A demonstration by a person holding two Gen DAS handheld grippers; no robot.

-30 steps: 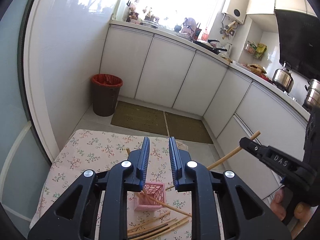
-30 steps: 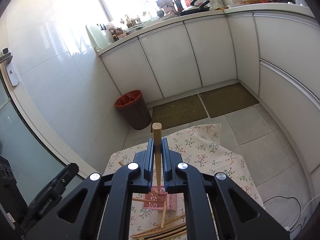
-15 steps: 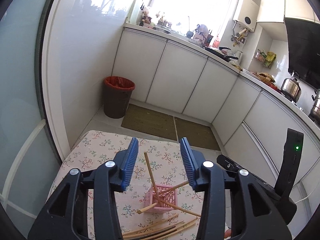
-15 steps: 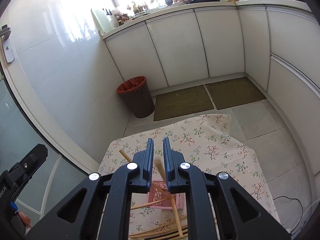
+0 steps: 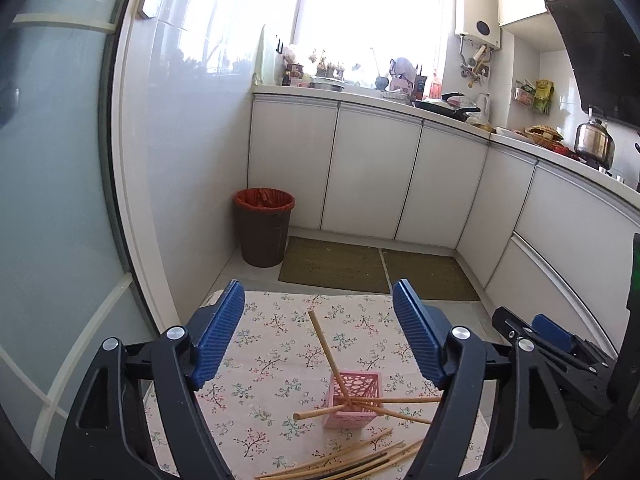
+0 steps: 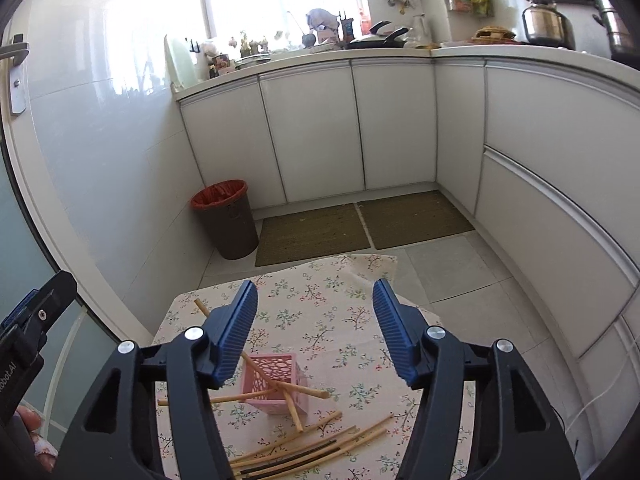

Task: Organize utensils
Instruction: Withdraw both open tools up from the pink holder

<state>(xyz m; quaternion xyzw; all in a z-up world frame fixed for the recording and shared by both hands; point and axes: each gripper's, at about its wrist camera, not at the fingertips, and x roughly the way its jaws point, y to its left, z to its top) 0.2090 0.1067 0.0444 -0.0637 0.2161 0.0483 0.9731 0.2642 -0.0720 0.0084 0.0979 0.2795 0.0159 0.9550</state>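
Observation:
A pink perforated holder [image 5: 353, 399] [image 6: 276, 382] stands on the floral tablecloth [image 5: 280, 344] [image 6: 336, 320]. Several wooden chopsticks [image 5: 326, 350] [image 6: 298, 390] lean out of it at different angles. More chopsticks, some dark, lie loose [image 5: 360, 460] [image 6: 312, 448] on the cloth in front of the holder. My left gripper [image 5: 320, 336] is open and empty above and behind the holder. My right gripper [image 6: 314, 328] is open and empty above the holder; it also shows at the right of the left wrist view [image 5: 552, 340].
A brown bin with a red liner [image 5: 263, 226] [image 6: 226, 218] stands on the floor by the wall. White cabinets [image 5: 372, 176] and two floor mats [image 6: 360, 224] lie beyond the table. A glass door [image 5: 48, 200] is at the left.
The right gripper lowered its chopstick into the pink holder and opened. The left gripper opened wide. Both have pulled back and up.

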